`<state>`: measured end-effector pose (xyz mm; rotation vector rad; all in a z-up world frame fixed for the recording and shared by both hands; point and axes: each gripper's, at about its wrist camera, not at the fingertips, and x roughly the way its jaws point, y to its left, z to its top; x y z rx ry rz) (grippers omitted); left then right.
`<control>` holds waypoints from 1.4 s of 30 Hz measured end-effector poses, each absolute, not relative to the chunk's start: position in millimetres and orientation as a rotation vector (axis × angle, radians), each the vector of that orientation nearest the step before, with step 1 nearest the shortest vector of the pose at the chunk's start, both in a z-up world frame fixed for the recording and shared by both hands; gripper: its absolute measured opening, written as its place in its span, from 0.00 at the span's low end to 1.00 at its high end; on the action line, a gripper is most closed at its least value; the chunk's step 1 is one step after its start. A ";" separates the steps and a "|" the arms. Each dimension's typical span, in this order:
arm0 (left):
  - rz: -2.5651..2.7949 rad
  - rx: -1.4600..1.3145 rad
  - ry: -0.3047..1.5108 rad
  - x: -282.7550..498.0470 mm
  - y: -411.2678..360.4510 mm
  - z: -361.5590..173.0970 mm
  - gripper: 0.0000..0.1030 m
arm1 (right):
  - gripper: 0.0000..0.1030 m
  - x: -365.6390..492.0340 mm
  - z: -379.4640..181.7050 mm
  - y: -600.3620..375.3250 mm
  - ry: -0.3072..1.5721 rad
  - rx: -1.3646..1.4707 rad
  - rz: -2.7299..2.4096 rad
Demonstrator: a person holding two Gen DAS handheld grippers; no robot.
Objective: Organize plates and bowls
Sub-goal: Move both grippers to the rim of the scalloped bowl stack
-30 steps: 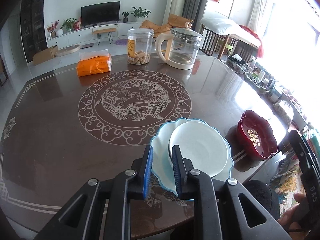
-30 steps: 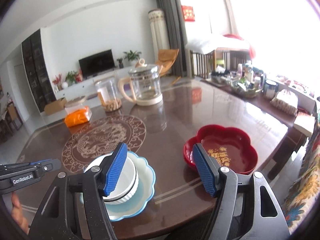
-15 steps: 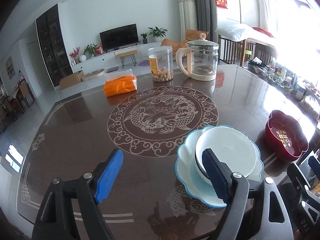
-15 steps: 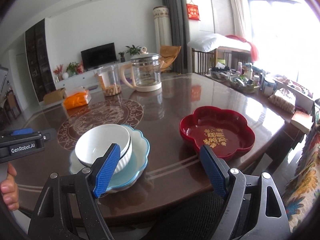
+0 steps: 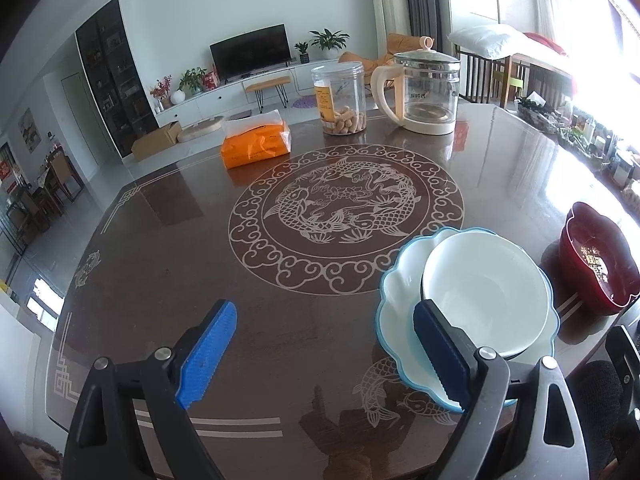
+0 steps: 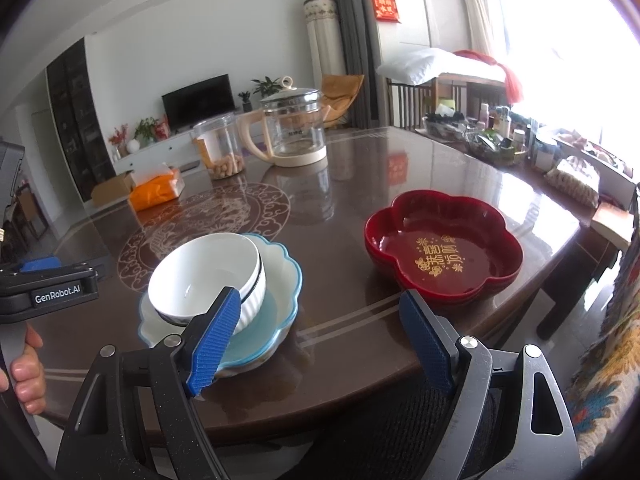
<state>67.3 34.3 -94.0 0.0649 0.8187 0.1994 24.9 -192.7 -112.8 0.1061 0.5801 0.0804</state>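
A white bowl sits tilted in a scalloped blue-rimmed plate near the table's front edge; both also show in the right wrist view, bowl and plate. A red flower-shaped dish stands to their right, also in the left wrist view. My left gripper is open and empty, held above the table left of the plate. My right gripper is open and empty, held back over the table edge between plate and red dish.
A glass kettle, a clear jar of snacks and an orange tissue pack stand at the table's far side. A cluttered sideboard runs along the right. A chair back is below my right gripper.
My left gripper let go of the plate's rim, opened wide and drew back to the left. My right gripper pulled back and lowered toward the table edge, staying open.
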 end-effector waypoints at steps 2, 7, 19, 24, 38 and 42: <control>0.194 0.058 0.821 67.2 36.2 -93.5 0.87 | 0.82 22.4 -111.8 -193.5 0.566 0.111 0.086; 0.175 0.046 0.817 65.2 41.4 -92.7 0.87 | 0.82 17.5 -108.9 -196.4 0.544 0.123 0.115; 0.199 0.104 0.792 58.5 39.5 -88.3 0.87 | 0.82 12.2 -105.7 -193.8 0.543 0.102 0.118; 0.199 0.108 0.781 56.0 39.8 -85.4 0.87 | 0.82 6.7 -101.3 -192.6 0.508 0.083 0.110; 0.200 0.120 0.790 57.4 39.6 -89.4 0.88 | 0.84 6.2 -103.7 -187.8 0.463 0.069 0.222; 0.116 0.091 0.805 58.2 46.3 -88.2 0.88 | 0.84 6.6 -103.9 -186.8 0.470 0.059 0.216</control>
